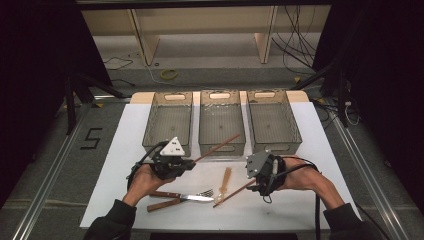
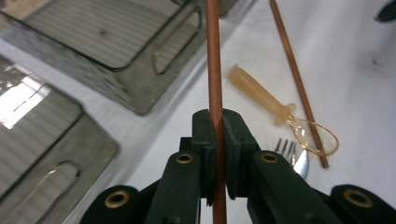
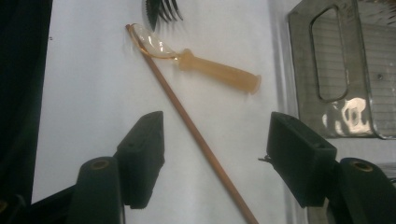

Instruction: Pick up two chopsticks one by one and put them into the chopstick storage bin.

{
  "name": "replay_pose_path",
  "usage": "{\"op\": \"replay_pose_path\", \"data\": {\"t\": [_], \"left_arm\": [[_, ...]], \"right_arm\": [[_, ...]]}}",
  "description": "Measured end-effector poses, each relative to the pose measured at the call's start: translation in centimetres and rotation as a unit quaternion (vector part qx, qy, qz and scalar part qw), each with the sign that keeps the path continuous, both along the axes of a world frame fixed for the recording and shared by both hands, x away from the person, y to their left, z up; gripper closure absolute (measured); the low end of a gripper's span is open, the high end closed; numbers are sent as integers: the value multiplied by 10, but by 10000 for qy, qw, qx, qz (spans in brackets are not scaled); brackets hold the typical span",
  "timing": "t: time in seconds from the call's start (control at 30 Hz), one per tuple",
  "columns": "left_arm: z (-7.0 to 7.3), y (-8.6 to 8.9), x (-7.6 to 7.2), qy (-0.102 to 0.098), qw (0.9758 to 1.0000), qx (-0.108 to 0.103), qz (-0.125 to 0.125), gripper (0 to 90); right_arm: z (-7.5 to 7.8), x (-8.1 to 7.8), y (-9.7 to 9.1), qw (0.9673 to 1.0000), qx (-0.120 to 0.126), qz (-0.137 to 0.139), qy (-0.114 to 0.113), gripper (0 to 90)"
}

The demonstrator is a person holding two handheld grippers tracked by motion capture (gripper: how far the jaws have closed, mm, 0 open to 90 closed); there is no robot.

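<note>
So I've got two chopsticks on the go here: one chopstick [image 2: 215, 70] is clamped tight between my left gripper [image 1: 190, 163] fingers, sticking out up and to the right toward the middle bin [image 1: 221, 120], lifted off the table [image 1: 300, 200]. The other chopstick [image 3: 196, 133] lies flat on the white table between my right gripper [image 3: 215, 158] fingers, which stand wide apart and aren't touching it at all. Three clear grey bins sit in a row at the far side: left bin [image 1: 168, 120], the middle one, and right bin [image 1: 273, 120]. Cutlery count on the table: one translucent amber spoon [image 1: 225, 182] just beside the loose chopstick, its bowl lying against the chopstick's tip, one fork [image 1: 204, 193], and one knife [image 1: 172, 197] with a wooden handle. The fork and knife lie crossed near my left hand [image 1: 145, 180], just left of the spoon's bowl.
</note>
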State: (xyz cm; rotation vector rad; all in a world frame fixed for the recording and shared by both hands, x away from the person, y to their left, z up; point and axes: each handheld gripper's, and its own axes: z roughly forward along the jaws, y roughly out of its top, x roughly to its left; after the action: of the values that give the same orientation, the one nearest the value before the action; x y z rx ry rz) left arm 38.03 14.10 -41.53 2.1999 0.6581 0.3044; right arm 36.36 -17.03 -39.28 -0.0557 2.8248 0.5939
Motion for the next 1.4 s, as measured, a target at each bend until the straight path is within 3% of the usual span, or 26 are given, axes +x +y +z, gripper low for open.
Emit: {"op": "replay_pose_path", "data": {"t": [0.27, 0.4, 0.73, 0.97, 1.4], "left_arm": [[4, 18, 12, -7, 9990, -212, 386, 841], [3, 22, 17, 6, 9985, -183, 525, 842], [11, 35, 36, -27, 9946, -352, 975, 842], [16, 45, 56, 7, 9911, -335, 1288, 842], [16, 67, 93, 184, 9816, -367, 1863, 841]], "right_arm": [[-10, 1, -6, 9998, 109, -112, 76, 351], [-12, 1, -8, 9997, 143, -187, 71, 341], [-23, -2, -14, 9992, 280, -261, 113, 334], [-24, -4, -14, 9990, 282, -298, 150, 335], [-25, -4, -15, 9989, 300, -311, 174, 336]]}}
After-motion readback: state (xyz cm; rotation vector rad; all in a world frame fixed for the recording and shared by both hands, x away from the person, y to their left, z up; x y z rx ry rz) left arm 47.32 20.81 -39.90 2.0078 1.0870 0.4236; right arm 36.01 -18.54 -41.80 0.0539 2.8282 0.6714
